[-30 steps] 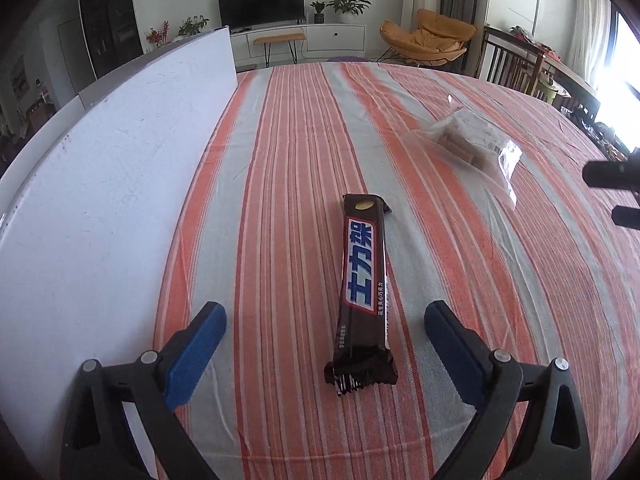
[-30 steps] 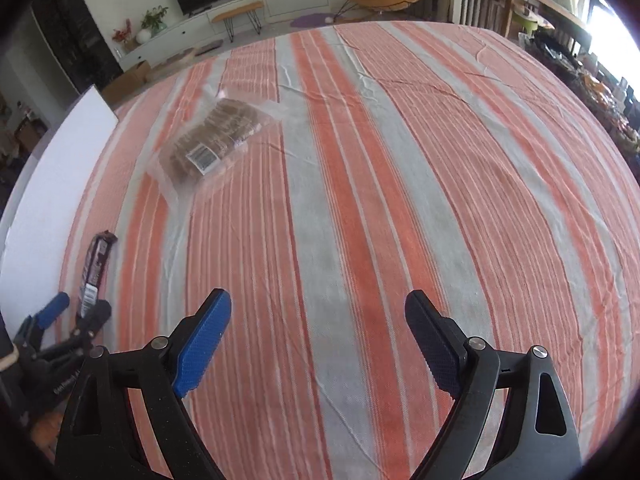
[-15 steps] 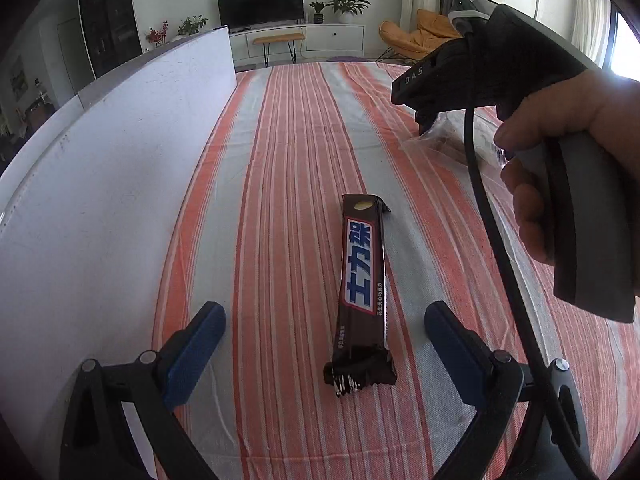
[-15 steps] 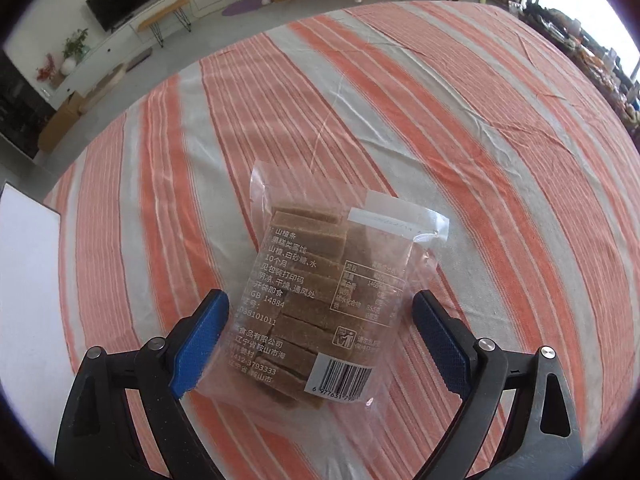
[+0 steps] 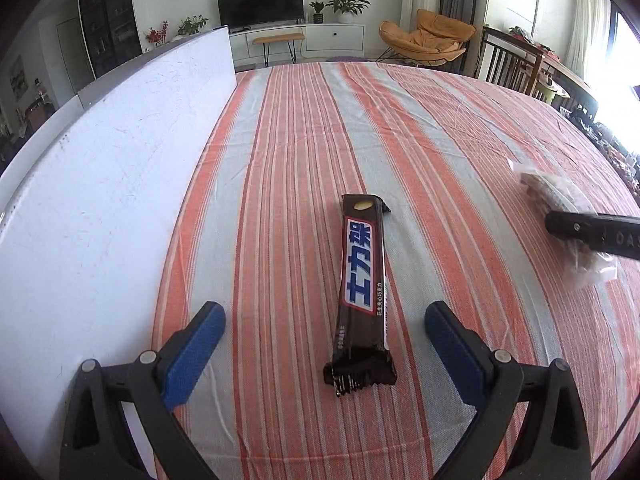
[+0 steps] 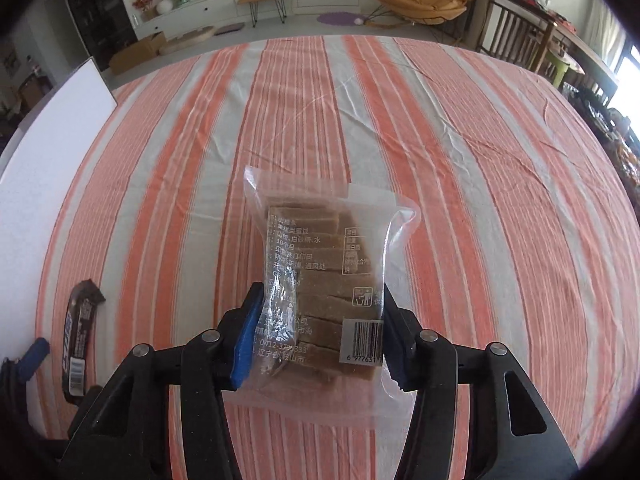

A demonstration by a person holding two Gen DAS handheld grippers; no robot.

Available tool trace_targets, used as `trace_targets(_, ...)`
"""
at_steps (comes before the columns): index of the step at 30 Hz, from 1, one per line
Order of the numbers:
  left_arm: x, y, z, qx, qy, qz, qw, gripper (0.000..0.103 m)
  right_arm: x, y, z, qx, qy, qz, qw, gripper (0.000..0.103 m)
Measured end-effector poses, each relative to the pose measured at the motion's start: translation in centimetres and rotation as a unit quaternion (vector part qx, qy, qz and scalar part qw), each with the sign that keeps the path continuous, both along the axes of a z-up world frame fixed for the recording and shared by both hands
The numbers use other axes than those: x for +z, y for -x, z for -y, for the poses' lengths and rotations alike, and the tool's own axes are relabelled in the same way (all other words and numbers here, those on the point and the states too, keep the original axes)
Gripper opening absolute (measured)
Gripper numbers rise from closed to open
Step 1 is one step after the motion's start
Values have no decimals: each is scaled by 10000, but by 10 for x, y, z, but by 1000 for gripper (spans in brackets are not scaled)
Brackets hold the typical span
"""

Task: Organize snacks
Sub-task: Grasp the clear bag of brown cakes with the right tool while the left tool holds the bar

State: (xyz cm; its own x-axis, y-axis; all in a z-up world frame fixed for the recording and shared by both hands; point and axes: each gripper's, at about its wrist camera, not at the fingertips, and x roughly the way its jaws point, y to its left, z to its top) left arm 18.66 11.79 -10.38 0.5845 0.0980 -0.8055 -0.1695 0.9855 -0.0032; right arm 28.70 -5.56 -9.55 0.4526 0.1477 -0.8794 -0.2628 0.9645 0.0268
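From my left gripper's camera, my right gripper [image 5: 592, 236] is cut off by the frame's right edge and hides part of the blurred clear snack bag [image 5: 560, 196]. From my right camera, my left gripper's blue pad [image 6: 34, 354] barely shows at the left edge.

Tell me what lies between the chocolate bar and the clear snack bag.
Only bare striped tablecloth lies between the chocolate bar and the clear snack bag, as the left wrist view shows.
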Motion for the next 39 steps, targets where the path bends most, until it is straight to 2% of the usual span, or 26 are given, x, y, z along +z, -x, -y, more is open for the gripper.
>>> trace_targets(4,0,0,0,0,0,0,10000,99,2,73,22,240,-19,330,9992,55)
trace_targets(6,0,0,0,-1,1,1,10000,99,-4,97,30,167,-133,523,9984,56)
trace_targets(8,0,0,0,-1,2,0,10000,99,-9,107,38,-22,-384,656,9971,61)
trace_targets(12,0,0,0,-1,3,2,10000,99,-12,100,38,-305,-687,681,9948,77)
trace_targets(13,0,0,0,-1,3,3,10000,99,-12,93,32,-289,-658,714,9949,83)
trace_targets(16,0,0,0,-1,3,1,10000,99,-17,89,19,-124,-288,779,9965,90)
trace_targets(18,0,0,0,-2,1,0,10000,100,-16,95,18,-90,-109,784,9968,91)
trace_targets(39,-1,-1,-1,22,14,-8,10000,101,-17,99,24,-139,-139,794,9967,92)
